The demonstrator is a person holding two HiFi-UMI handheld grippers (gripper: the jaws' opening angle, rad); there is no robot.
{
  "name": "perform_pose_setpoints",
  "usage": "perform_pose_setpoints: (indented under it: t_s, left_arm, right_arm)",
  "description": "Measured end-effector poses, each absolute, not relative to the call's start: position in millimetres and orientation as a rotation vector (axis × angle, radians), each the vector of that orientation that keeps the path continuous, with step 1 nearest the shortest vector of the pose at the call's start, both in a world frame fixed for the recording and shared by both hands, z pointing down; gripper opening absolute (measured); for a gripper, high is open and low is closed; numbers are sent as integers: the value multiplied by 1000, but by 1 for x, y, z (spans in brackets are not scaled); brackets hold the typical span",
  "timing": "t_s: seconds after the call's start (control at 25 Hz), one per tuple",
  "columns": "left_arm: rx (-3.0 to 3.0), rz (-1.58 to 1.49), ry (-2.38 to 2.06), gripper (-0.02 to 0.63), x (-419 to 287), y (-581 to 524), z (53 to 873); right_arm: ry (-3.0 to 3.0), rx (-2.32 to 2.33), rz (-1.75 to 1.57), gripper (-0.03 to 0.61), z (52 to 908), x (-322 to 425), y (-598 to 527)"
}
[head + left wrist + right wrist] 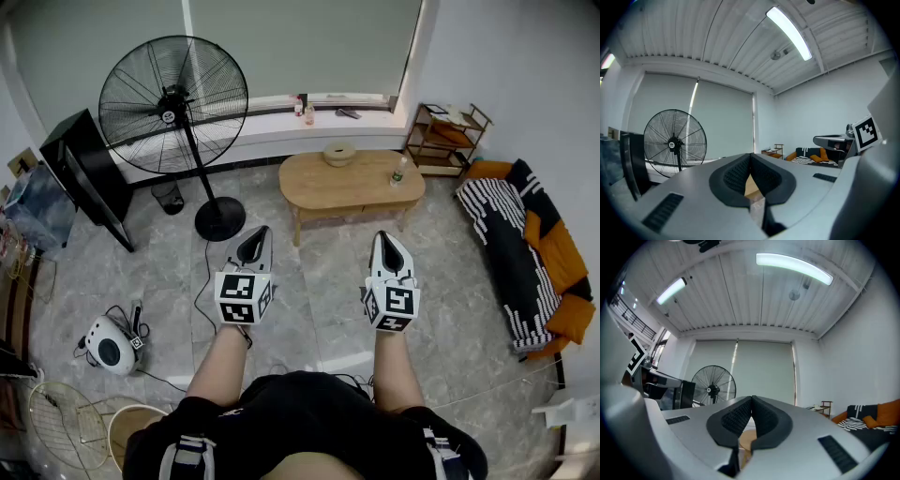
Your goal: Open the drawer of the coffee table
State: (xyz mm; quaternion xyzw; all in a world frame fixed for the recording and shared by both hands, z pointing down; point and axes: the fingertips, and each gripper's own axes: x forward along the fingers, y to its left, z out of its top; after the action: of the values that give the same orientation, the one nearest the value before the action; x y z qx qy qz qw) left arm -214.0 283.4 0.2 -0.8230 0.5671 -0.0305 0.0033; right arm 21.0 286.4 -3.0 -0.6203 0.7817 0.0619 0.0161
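Head view: a person stands on a grey tiled floor, holding the left tool (255, 236) and the right tool (386, 240) side by side and roughly level, both aimed at a low wooden desk (323, 190) that lies well ahead of them. A bowl (339, 153) and a small bottle (399, 172) stand on its top. The drawer itself cannot be made out from here; only the near edge of the desk shows, so its front and pull are presumably below that edge.

Left gripper view and right gripper view: each tool's ribbed pads are pressed together with nothing pinched between them.

Task status, as judged: the approach has not begun and the drawer is untouched.

Hazards, as judged:
- Pads kept together on arrival would slide off the pull rather than hook or pinch it.
- A hard tug on a light desk could drag the whole piece across the smooth tiles and tip the upright bottle.
- A standing fan (173, 101) sits to the left, and its cable (202, 281) trails over the floor near the person's left side, where a foot could catch it.
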Motion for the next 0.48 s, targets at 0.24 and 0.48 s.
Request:
perform_pose_setpoints:
  t_s: [0.24, 0.48]
  left_arm:
    - [-2617, -108, 1750, 21, -208, 272, 6]
    - [-2624, -83, 1724, 21, -212, 259, 4]
  right_arm:
    - [2414, -1933, 153, 15, -1, 22, 280]
    - [2407, -1956, 153, 15, 0, 15, 269]
